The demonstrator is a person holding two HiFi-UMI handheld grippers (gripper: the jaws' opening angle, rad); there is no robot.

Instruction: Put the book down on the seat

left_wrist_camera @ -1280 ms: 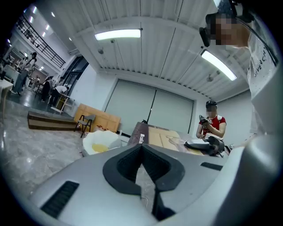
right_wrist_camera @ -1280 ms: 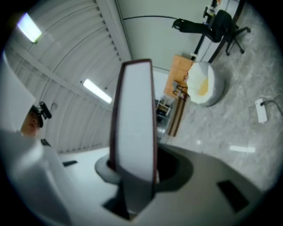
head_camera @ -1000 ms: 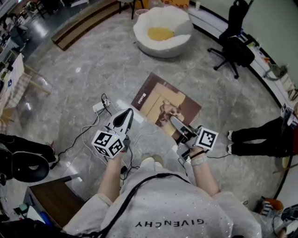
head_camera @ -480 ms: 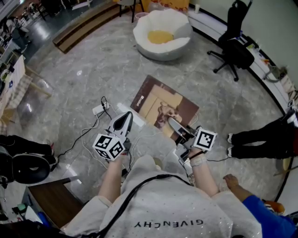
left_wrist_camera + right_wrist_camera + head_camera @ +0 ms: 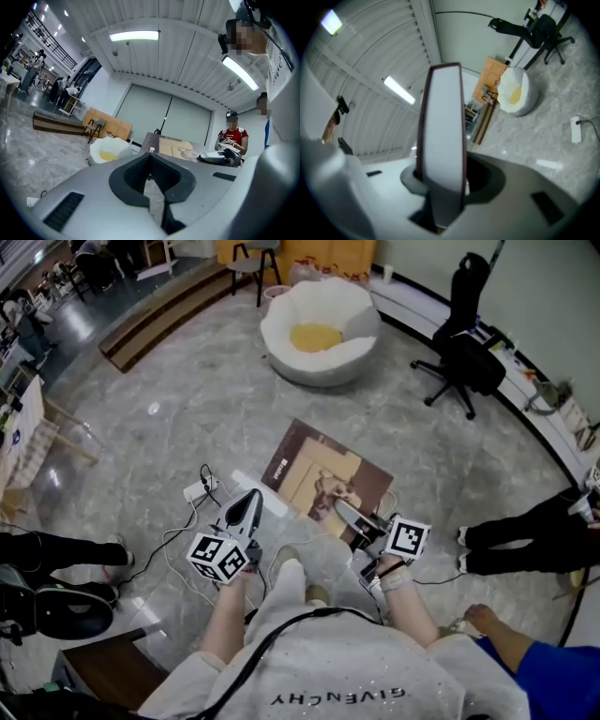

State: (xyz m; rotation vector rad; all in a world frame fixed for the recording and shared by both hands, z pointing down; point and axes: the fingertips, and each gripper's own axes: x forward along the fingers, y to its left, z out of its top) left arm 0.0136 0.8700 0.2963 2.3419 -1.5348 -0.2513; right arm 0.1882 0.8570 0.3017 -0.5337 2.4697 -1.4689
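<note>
The book [image 5: 323,474] is large and thin with a brown cover. It is held out flat above the floor, and my right gripper [image 5: 354,518] is shut on its near edge. In the right gripper view its pale page edge [image 5: 443,136] fills the gap between the jaws of the right gripper [image 5: 440,180]. The seat [image 5: 317,329] is a white round lounge chair with a yellow cushion, on the floor well beyond the book. My left gripper [image 5: 251,498] hangs left of the book, shut and holding nothing. In the left gripper view, the left gripper [image 5: 150,161] faces the book [image 5: 171,146] and the seat [image 5: 108,150].
A black office chair [image 5: 464,348] stands right of the seat. A power strip with cables [image 5: 202,488] lies on the marble floor near my left gripper. A person's black-trousered legs [image 5: 525,526] are at the right, a blue-sleeved hand [image 5: 511,652] at lower right. A wooden platform [image 5: 159,310] lies far left.
Both grippers and the book have shifted and sunk a little, with the grip unchanged. A blue-sleeved hand has come into view at the lower right.
</note>
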